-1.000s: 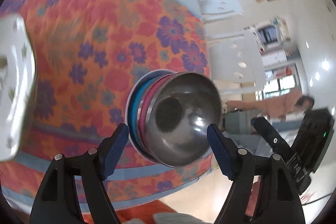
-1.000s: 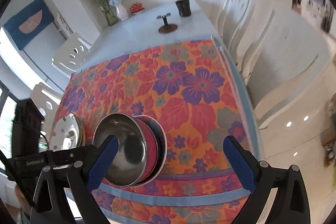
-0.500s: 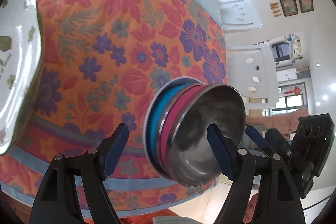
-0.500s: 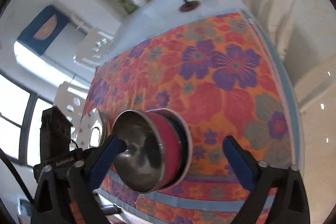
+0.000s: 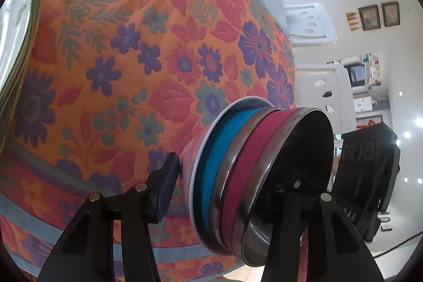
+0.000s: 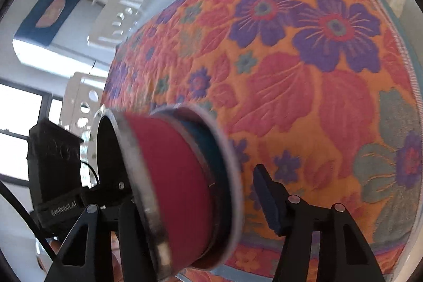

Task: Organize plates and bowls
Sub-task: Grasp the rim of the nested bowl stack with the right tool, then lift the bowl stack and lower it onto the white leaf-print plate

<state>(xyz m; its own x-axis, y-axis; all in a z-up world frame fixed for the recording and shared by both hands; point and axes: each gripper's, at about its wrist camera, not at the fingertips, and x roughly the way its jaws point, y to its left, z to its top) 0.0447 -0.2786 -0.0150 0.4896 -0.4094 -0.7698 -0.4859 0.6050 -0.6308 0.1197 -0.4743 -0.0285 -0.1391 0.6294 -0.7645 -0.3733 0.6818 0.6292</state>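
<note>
A: The stack of bowls [image 5: 253, 171] is sitting near the front edge of the surface, on the floral tablecloth [image 5: 148, 49]. It is a steel bowl [image 5: 298, 165] nested in a red-sided one [image 5: 246, 165], that in a teal-sided one [image 5: 224, 155], all on a white plate [image 5: 205, 149].

B: The left gripper [image 5: 227, 192] is straddling the stack. Its jaws have just been closing with the stack between them; the left pad is standing just clear of the plate's underside, and the other finger is hidden inside the steel bowl. Whether the jaws are pressing yet cannot be told.

A: The right gripper [image 6: 201, 202] is doing likewise from the opposite side, jaws also just closing around the stack. One pad is near the plate's edge and apart from it; the far finger is behind the steel rim. The view is blurring.

B: Handling, as a judgement: rigid, smooth, slippery metal, and the nested pieces are likely to slide or rattle apart if tilted. The plate may be breakable. Best hold looks like the rims, with the stack kept level.

A: A patterned plate [image 5: 15, 38] is lying well apart at the left edge.
</note>
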